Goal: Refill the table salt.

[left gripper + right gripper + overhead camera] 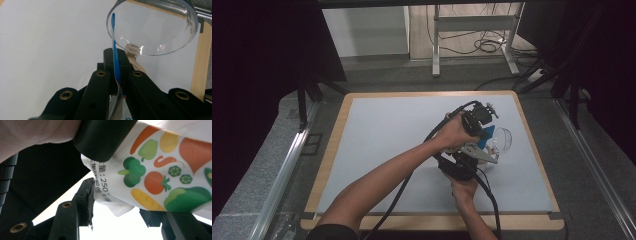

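Both grippers hold one pouch point(160, 177): left gripper point(117, 75) pinches its blue edge; right gripper point(117, 212) clamps its printed body.

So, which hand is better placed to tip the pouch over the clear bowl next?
The left. Its tongs are shut on the blue top edge of the white pouch printed with vegetables, right at the clear glass bowl's rim. The right tongs only steady the pouch lower down.

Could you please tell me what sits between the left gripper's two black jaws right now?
In the left gripper view, the thin blue edge of a pouch is pinched between the left gripper's jaws, its top edge running up against the rim of a clear glass.
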`<state>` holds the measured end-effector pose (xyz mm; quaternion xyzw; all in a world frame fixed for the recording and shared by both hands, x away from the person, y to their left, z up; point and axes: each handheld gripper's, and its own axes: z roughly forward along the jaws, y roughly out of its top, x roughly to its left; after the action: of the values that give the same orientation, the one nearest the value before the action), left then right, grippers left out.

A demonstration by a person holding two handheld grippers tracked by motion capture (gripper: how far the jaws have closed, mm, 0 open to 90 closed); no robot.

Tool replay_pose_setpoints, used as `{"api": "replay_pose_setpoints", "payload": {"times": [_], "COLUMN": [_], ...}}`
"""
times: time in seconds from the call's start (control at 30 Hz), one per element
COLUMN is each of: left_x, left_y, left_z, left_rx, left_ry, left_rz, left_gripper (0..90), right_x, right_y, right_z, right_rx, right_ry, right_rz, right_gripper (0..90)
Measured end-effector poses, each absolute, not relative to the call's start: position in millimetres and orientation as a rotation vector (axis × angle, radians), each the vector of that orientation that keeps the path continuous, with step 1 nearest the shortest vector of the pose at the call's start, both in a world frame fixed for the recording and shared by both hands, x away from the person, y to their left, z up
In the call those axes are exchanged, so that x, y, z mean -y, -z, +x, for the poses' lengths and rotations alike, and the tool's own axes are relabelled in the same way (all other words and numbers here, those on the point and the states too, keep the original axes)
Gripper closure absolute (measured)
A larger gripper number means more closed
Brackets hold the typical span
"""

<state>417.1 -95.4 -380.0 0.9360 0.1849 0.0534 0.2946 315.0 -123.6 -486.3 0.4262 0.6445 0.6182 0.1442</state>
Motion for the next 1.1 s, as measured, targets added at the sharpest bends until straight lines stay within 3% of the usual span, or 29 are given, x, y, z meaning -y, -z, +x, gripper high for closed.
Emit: {"api": "replay_pose_setpoints", "payload": {"times": [1.1], "left_x": [97.7], "left_y": [381.5], "left_z": [416.8], "left_rx": [-0.486], "left_ry": [-0.138], "left_rz": [2.497], "left_gripper": [90.0], "right_x": [124.2], "right_y": [487.4], "right_z": [313.9], "right_rx": [-1.843], "right_ry": [-1.782], "right_rz": [1.231], "right_gripper": [51.0]}}
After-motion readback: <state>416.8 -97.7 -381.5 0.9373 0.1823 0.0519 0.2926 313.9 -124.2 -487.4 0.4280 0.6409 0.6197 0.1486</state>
